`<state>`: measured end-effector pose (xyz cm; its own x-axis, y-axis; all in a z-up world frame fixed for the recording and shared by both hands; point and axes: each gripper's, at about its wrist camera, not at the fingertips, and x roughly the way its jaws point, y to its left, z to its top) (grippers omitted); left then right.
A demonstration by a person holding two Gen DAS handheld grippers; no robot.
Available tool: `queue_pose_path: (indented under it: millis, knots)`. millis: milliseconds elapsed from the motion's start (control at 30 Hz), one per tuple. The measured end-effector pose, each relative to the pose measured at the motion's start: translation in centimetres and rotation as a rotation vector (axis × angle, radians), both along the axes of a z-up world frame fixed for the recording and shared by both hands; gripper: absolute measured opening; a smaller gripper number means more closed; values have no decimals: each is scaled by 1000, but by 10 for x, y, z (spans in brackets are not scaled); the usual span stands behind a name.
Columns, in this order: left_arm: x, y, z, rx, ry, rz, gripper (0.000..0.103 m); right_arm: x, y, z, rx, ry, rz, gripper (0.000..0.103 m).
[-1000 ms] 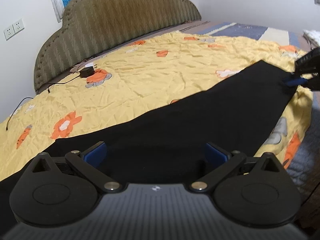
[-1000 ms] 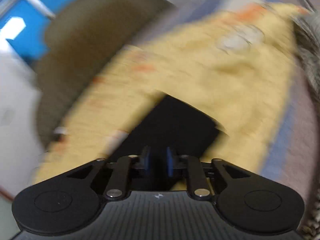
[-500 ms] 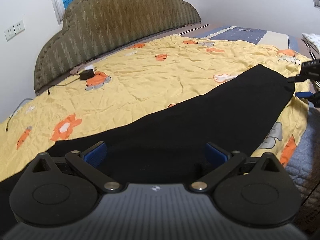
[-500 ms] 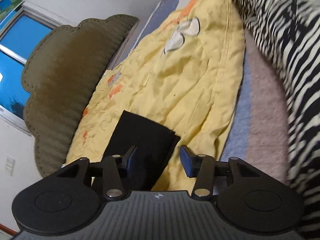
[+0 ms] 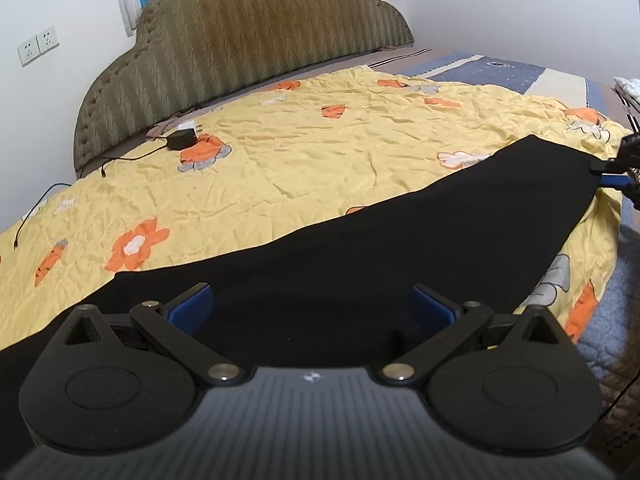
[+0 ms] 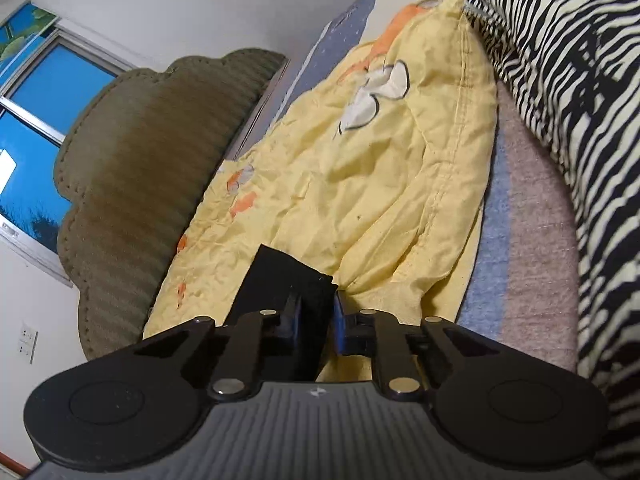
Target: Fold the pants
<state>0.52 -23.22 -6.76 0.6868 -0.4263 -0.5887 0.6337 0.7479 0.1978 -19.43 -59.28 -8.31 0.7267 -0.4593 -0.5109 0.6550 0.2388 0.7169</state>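
Black pants (image 5: 400, 248) lie flat and stretched long across a yellow flowered bedsheet (image 5: 320, 152). My left gripper (image 5: 312, 308) is open, its blue pads wide apart just over the near end of the pants. In the right wrist view my right gripper (image 6: 316, 316) has its blue pads closed around the corner of the far end of the pants (image 6: 280, 276). The right gripper also shows in the left wrist view (image 5: 616, 176) at the far hem.
A padded olive headboard (image 5: 256, 40) stands at the back. A black charger with a cable (image 5: 182, 140) lies on the sheet near it. A zebra-striped cloth (image 6: 580, 80) lies to the right of the pants' end. The bed edge (image 5: 600, 304) drops off at right.
My right gripper opened, then closed its pads on the corner of the pants' far end. My left gripper stayed open over the near end.
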Motion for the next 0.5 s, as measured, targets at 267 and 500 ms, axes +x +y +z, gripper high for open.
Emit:
queue_pose_path:
  millis: [267, 500]
  knots:
    - [-1, 1, -1, -1, 5, -3, 103, 12, -4, 16, -152, 181, 79, 31]
    - [-5, -2, 1, 0, -3, -14, 103, 27, -39, 6, -131, 149, 162, 65]
